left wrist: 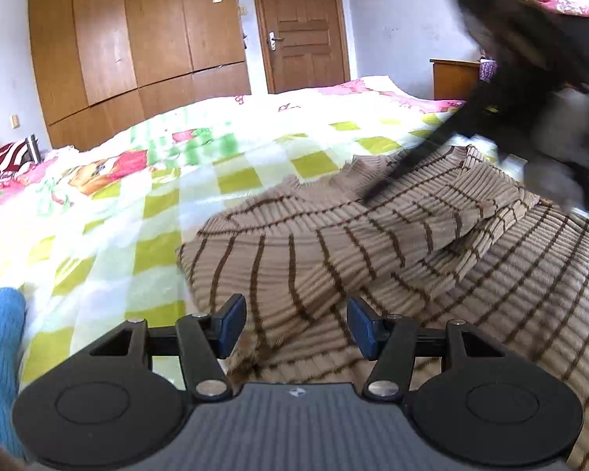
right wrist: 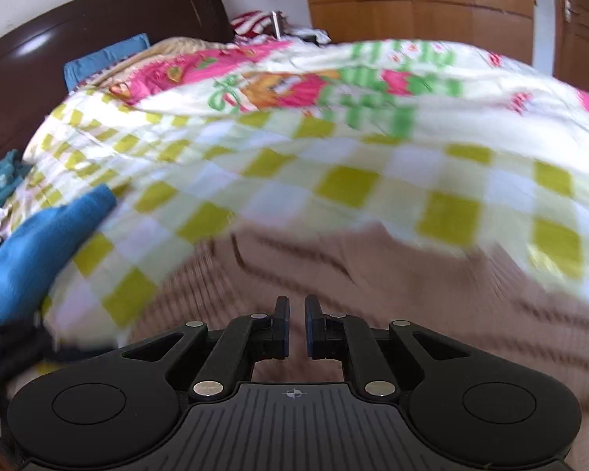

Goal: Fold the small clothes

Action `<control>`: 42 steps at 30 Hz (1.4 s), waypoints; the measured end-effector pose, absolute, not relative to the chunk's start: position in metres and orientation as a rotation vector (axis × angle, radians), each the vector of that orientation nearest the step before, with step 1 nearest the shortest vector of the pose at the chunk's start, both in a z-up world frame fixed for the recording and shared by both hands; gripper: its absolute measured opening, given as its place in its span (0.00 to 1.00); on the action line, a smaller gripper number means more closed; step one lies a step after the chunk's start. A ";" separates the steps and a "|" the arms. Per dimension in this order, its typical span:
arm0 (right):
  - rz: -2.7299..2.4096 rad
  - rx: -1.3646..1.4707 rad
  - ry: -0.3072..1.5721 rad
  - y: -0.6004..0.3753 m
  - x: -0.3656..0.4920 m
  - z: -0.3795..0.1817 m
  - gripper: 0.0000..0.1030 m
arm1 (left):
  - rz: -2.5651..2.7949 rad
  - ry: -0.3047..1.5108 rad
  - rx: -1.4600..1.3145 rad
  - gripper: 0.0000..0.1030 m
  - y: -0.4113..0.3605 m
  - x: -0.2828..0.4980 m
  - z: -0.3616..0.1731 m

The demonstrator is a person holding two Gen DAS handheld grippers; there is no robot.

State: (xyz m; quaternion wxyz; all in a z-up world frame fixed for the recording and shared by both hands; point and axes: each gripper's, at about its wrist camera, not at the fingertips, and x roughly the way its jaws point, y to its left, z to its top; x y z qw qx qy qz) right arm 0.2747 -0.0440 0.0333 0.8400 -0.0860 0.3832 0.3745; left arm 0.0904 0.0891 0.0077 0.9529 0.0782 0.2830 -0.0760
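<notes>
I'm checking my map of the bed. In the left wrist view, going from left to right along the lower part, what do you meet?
Blue knit cloth → checked quilt → left claw, open → brown striped sweater.

We see a tan ribbed sweater (left wrist: 392, 259) with thin dark brown stripes lying on the bed, partly folded, with one sleeve laid back across its body. Its fabric bunches into soft ridges near the collar end. In the right wrist view we make out the same sweater (right wrist: 373, 282) only as a blurred tan mass.
</notes>
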 end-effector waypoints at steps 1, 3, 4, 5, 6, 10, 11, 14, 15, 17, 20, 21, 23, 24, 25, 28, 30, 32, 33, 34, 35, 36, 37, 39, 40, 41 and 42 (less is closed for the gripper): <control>0.777 -0.188 0.823 -0.057 0.267 0.031 0.11 | -0.166 0.583 0.169 0.67 0.085 0.096 0.006; 0.757 -0.246 0.860 -0.075 0.252 0.024 0.12 | -0.200 0.615 0.202 0.67 0.077 0.105 0.003; 0.743 -0.288 0.888 -0.082 0.246 0.018 0.12 | -0.217 0.630 0.221 0.67 0.073 0.107 0.001; 0.738 -0.314 0.908 -0.088 0.241 0.015 0.12 | -0.240 0.647 0.238 0.67 0.069 0.109 -0.001; 0.748 -0.324 0.925 -0.094 0.237 0.013 0.12 | -0.257 0.661 0.257 0.67 0.065 0.109 -0.003; 0.745 -0.295 0.898 -0.114 0.233 0.024 0.14 | -0.295 0.682 0.374 0.68 0.049 0.106 -0.006; 0.730 -0.276 0.877 -0.120 0.234 0.029 0.16 | -0.311 0.680 0.380 0.68 0.048 0.104 -0.003; 0.677 -0.228 0.825 -0.139 0.237 0.038 0.20 | -0.353 0.633 0.352 0.68 0.040 0.104 0.012; 0.660 -0.214 0.815 -0.144 0.239 0.038 0.20 | -0.357 0.607 0.359 0.69 0.036 0.105 0.017; 0.642 -0.196 0.816 -0.154 0.241 0.037 0.21 | -0.355 0.568 0.376 0.70 0.028 0.111 0.021; 0.649 -0.193 0.826 -0.160 0.242 0.032 0.20 | -0.383 0.608 0.340 0.70 0.020 0.130 0.013; 0.637 -0.214 0.834 -0.159 0.242 0.029 0.20 | -0.399 0.646 0.344 0.70 0.018 0.135 0.006; 0.590 -0.256 0.853 -0.162 0.245 0.022 0.20 | -0.418 0.698 0.376 0.71 0.016 0.136 -0.006; 0.575 -0.249 0.862 -0.166 0.248 0.020 0.20 | -0.426 0.697 0.389 0.71 0.017 0.131 -0.007; 0.563 -0.225 0.873 -0.170 0.251 0.018 0.20 | -0.429 0.707 0.407 0.71 0.017 0.128 -0.007; 0.542 -0.153 0.885 -0.184 0.257 0.016 0.20 | -0.427 0.707 0.450 0.71 0.016 0.113 -0.001; 0.524 -0.148 0.876 -0.186 0.256 0.018 0.20 | -0.428 0.683 0.439 0.71 0.016 0.108 0.007; 0.511 -0.165 0.845 -0.185 0.250 0.023 0.20 | -0.416 0.644 0.408 0.71 0.015 0.106 0.016; 0.505 -0.164 0.822 -0.184 0.248 0.025 0.20 | -0.407 0.624 0.388 0.71 0.014 0.107 0.020; 0.501 -0.162 0.800 -0.184 0.246 0.028 0.20 | -0.396 0.609 0.370 0.71 0.013 0.111 0.021; 0.505 -0.159 0.780 -0.184 0.244 0.028 0.21 | -0.386 0.609 0.358 0.72 0.013 0.117 0.019; 0.513 -0.158 0.774 -0.183 0.245 0.028 0.21 | -0.375 0.621 0.352 0.72 0.011 0.123 0.015; 0.516 -0.164 0.785 -0.180 0.247 0.025 0.21 | -0.369 0.643 0.349 0.72 0.011 0.129 0.009; 0.493 -0.190 0.812 -0.176 0.254 0.015 0.21 | -0.383 0.715 0.341 0.73 0.012 0.138 -0.005; 0.493 -0.188 0.821 -0.176 0.257 0.010 0.21 | -0.387 0.715 0.334 0.73 0.014 0.136 -0.006; 0.493 -0.167 0.826 -0.179 0.259 0.007 0.21 | -0.390 0.717 0.341 0.73 0.016 0.133 -0.005; 0.491 -0.132 0.836 -0.183 0.262 0.007 0.21 | -0.384 0.720 0.358 0.73 0.016 0.129 -0.004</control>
